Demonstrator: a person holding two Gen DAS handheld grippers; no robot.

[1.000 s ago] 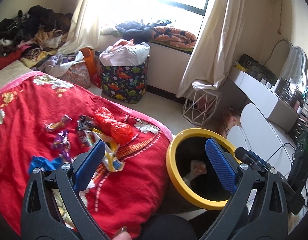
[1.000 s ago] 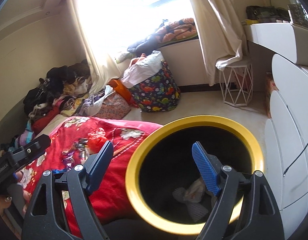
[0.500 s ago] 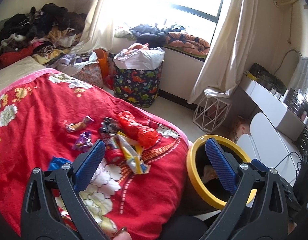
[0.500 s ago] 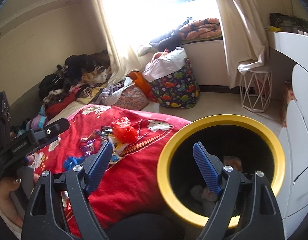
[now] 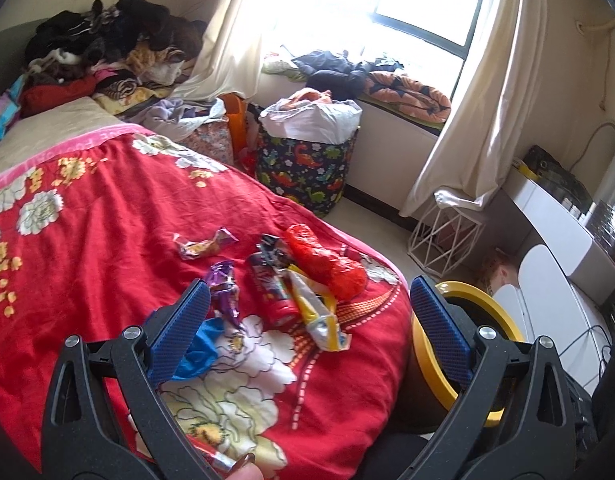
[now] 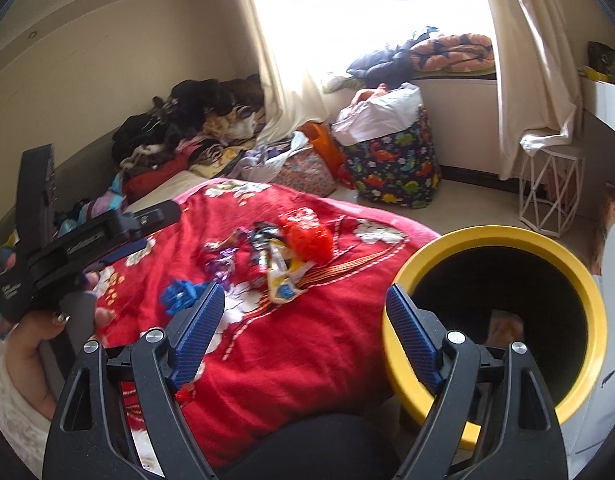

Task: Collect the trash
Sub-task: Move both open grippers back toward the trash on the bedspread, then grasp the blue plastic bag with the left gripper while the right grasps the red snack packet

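**A:** What do I have on the left camera?

**B:** I see my left gripper (image 5: 307, 328) spread wide with nothing between its blue pads, hanging over the red blanket (image 5: 87, 248) on the bed. The trash sits near the blanket's right edge: a red mesh bag (image 5: 327, 260), a dark snack packet (image 5: 271, 280), a yellow and white wrapper (image 5: 319, 312), a purple wrapper (image 5: 223, 288), a crinkled foil wrapper (image 5: 203, 242) a little apart toward the head of the bed, and a blue scrap (image 5: 199, 348) just beside the left pad.

**A:** And the bin?

**B:** From the left I only catch part of the yellow rim of the bin (image 5: 495, 320), mostly hidden behind the right pad. The right camera shows the bin (image 6: 587, 292) almost whole, standing on the floor against the blanket's edge (image 6: 307, 340), black inside, with something pale lying low in it that I cannot make out.

**A:** The right claw?

**B:** My right gripper (image 6: 303, 328) is wide too, empty, held near the foot of the bed with one pad over the blanket and the other in front of the bin's rim. That view also shows the body of the left gripper (image 6: 87, 240) and the hand (image 6: 47, 332) holding it, over the blanket's far left side; the same heap of wrappers (image 6: 279, 256) lies between the two grippers.

**A:** Anything behind?

**B:** A dinosaur-print basket (image 5: 307, 168) under the window, clear in both views.
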